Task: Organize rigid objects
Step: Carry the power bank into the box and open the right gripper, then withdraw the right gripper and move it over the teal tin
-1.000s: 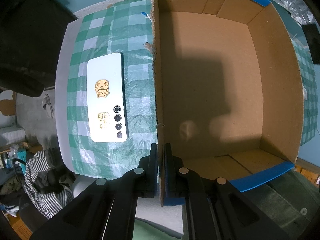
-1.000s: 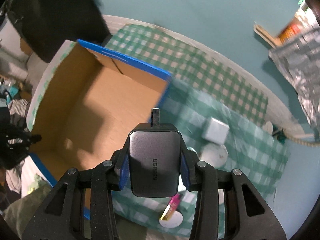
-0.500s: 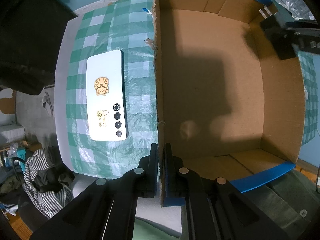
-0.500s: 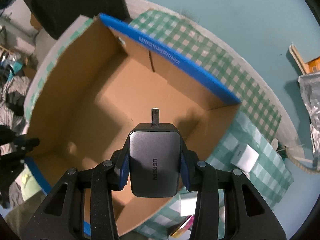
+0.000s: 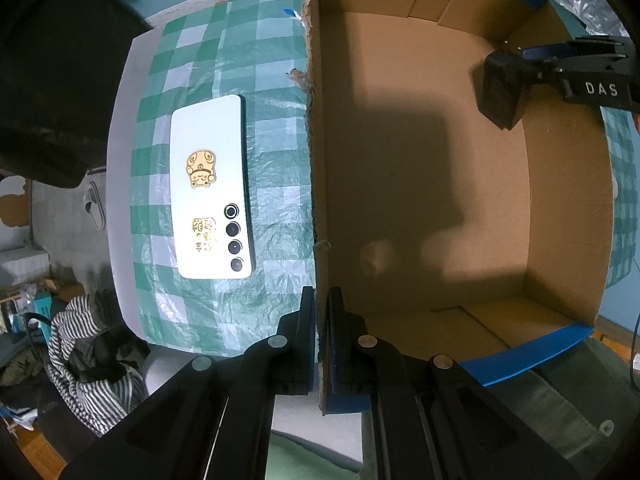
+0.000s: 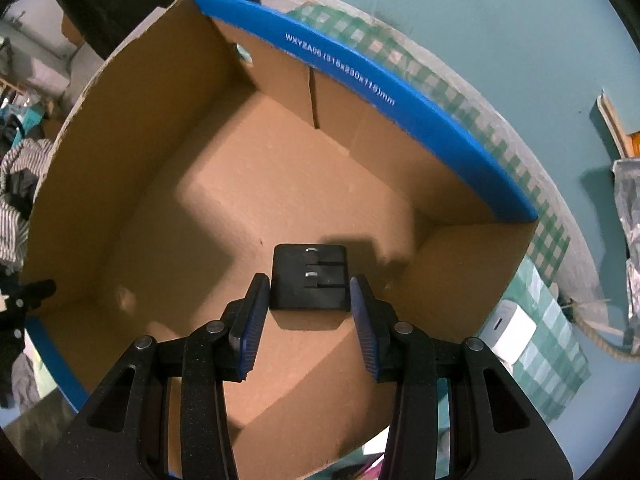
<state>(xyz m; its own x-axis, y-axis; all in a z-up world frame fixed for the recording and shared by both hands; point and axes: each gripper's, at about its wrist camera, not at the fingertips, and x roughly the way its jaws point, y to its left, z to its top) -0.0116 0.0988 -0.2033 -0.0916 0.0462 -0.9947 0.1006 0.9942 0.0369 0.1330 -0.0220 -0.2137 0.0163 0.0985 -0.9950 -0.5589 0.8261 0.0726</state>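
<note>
An open cardboard box point(image 5: 568, 208) with blue edges stands on a green checked cloth. My left gripper point(image 5: 319, 312) is shut on the box's left wall. My right gripper point(image 6: 308, 292) is open above the box's inside. A dark grey charger point(image 6: 308, 278) shows between and below its fingers, prongs up, free of the pads; whether it rests on the box floor I cannot tell. The left wrist view shows the charger point(image 5: 500, 92) at the right gripper's tips over the box's far right side. A white phone point(image 5: 212, 188) lies face down on the cloth left of the box.
A white charger block point(image 6: 508, 330) lies on the cloth right of the box. Striped clothing point(image 5: 80, 360) lies beyond the table's near left edge. A crinkled silver bag point(image 6: 628, 200) is at the far right.
My right gripper moved over the box and opened, letting go of the dark charger, which now sits lower with its prongs up. My left gripper kept its hold on the box wall.
</note>
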